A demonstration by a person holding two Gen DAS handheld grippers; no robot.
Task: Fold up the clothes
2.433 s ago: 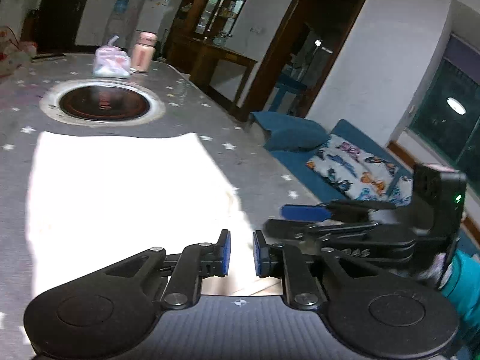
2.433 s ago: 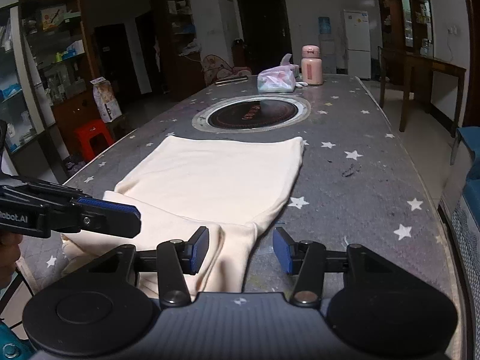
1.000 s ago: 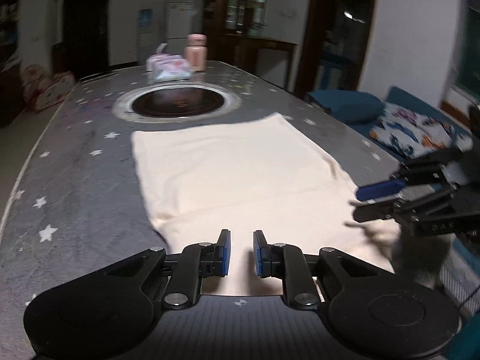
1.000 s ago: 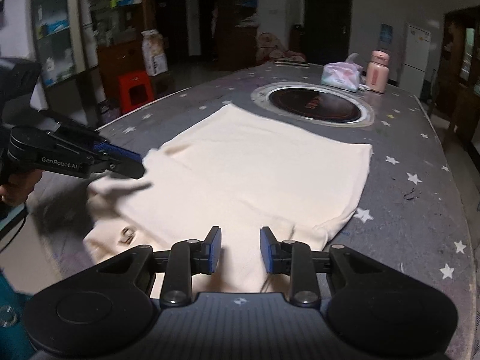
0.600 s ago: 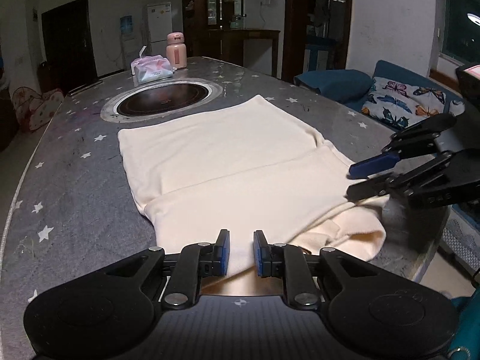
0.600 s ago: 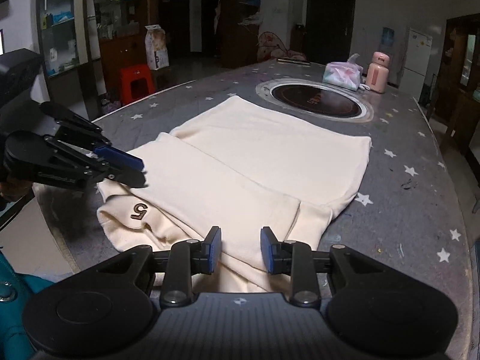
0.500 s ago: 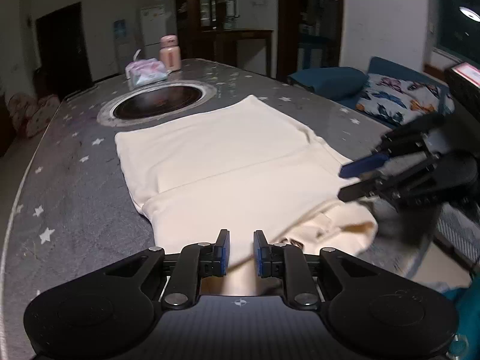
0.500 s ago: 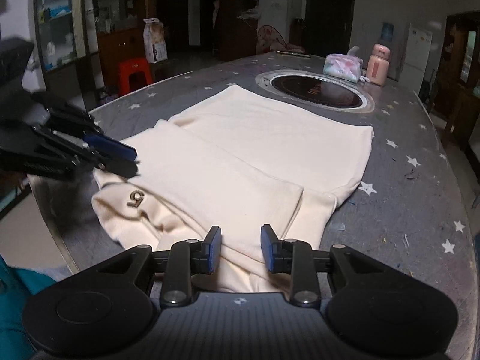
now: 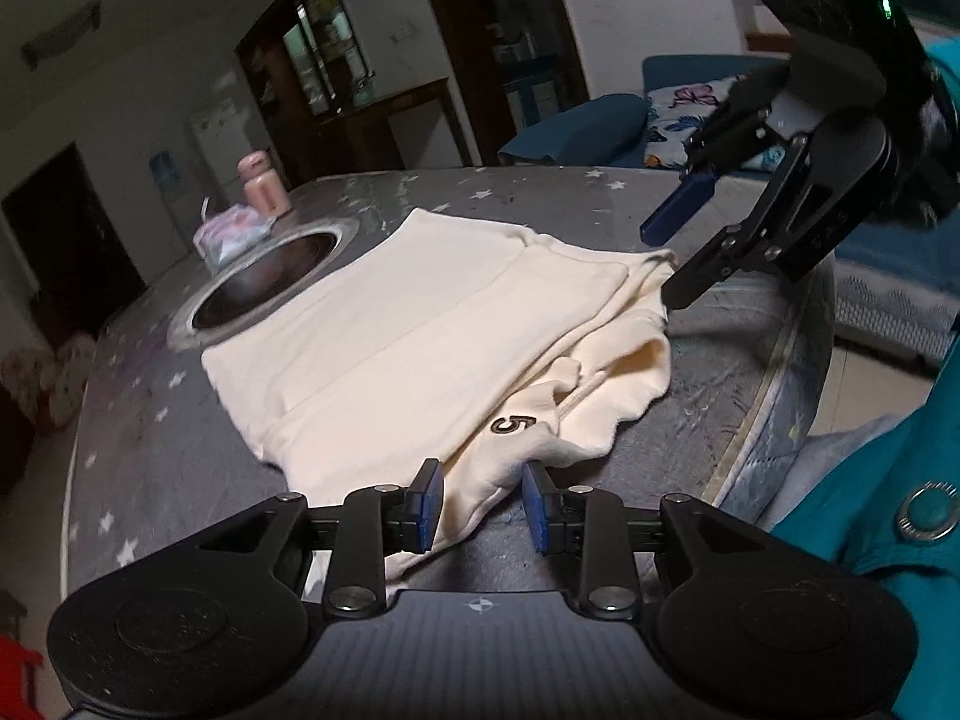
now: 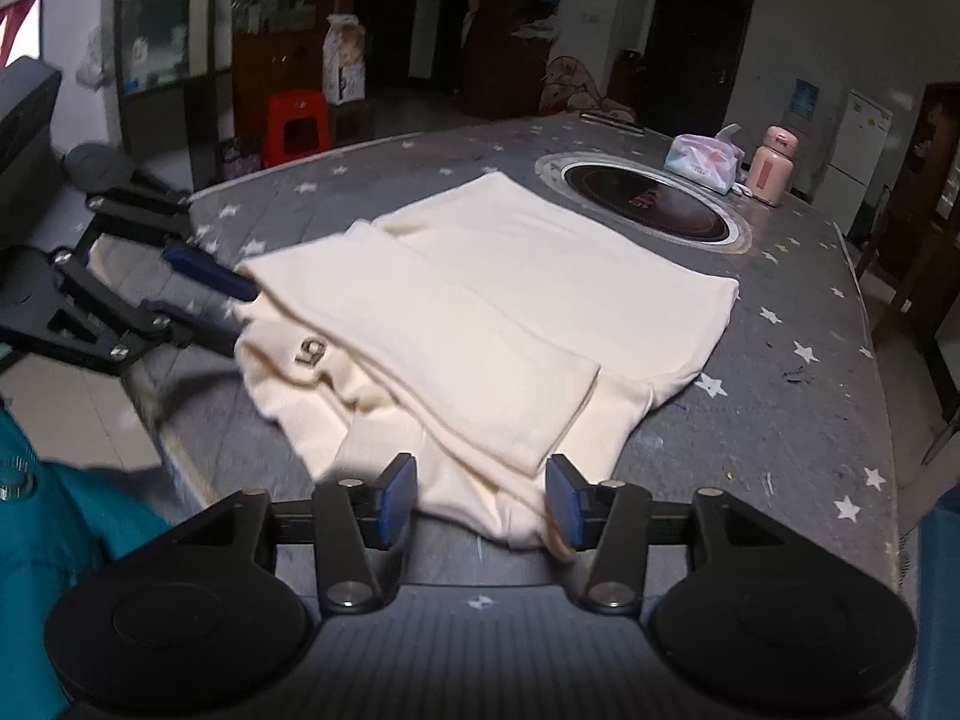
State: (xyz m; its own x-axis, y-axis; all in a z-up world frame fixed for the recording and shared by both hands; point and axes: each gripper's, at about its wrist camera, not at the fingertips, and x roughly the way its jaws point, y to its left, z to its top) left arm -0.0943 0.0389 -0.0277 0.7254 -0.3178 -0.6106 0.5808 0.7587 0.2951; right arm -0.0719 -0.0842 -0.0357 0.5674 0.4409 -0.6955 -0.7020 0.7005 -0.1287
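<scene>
A cream garment (image 9: pixel 420 330) lies on the grey star-patterned table (image 9: pixel 150 456), its near part folded over in layers, with a small "5" mark (image 9: pixel 512 423) on top. My left gripper (image 9: pixel 480 507) sits at the near edge of the cloth. Its jaws are opening, with a fold of fabric loose between the pads. My right gripper (image 10: pixel 480 501) is at the garment's (image 10: pixel 510 300) other near corner. Its jaws are also opening, astride the hem without pressing it. Each gripper shows in the other's view: the right gripper (image 9: pixel 669 258) and the left gripper (image 10: pixel 204 294).
A round cooktop (image 10: pixel 645 201) is set into the table beyond the garment, with a tissue pack (image 10: pixel 702 162) and a pink bottle (image 10: pixel 774 165) behind it. The table's rounded edge (image 9: pixel 774 372) is close by. A person's teal sleeve (image 9: pixel 900 480) is at the right, and a red stool (image 10: pixel 297 126) stands on the floor.
Both pairs of jaws have widened and let the fabric go. The left wrist view has rolled and shifted along the near edge. The folded layer now rests on the garment.
</scene>
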